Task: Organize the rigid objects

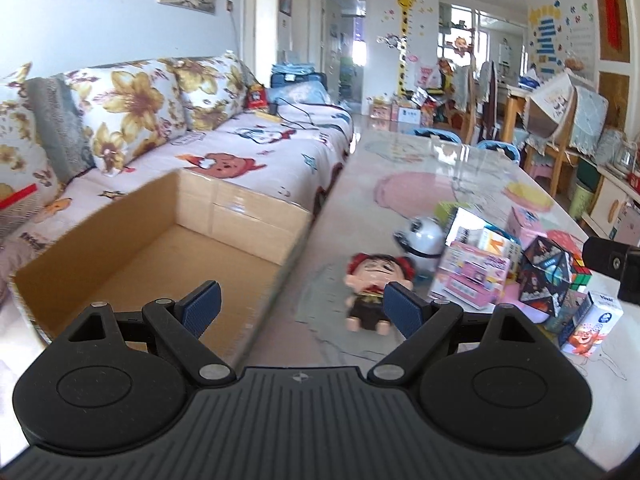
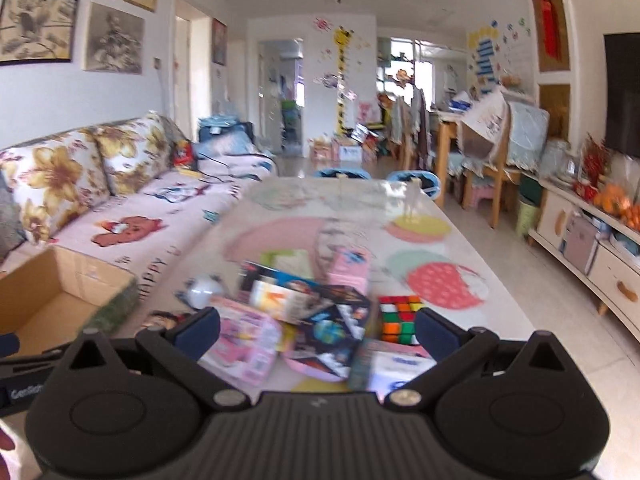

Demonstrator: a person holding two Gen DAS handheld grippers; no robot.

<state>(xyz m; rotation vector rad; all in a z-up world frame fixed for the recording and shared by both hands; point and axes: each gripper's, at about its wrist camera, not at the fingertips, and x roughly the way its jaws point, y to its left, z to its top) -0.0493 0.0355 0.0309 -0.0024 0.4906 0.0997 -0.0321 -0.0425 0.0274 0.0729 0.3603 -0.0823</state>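
Nothing boxed yet: both my tongs, left gripper (image 1: 301,306) and right gripper (image 2: 317,332), gape wide and empty, cardboard box (image 1: 168,240) bare beside the table's toy pile (image 2: 304,312); next, judge one graspable piece.

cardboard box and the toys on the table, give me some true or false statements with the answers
1. The cardboard box is empty. True.
2. The left gripper is shut on the doll. False: its jaws stand wide open and hold nothing; the doll lies on the table.
3. A Rubik's cube sits among the toys. True.
4. The right gripper holds the milk carton. False: it is open and empty.
5. The white panda-like toy is inside the box. False: it is on the table, beyond the doll.
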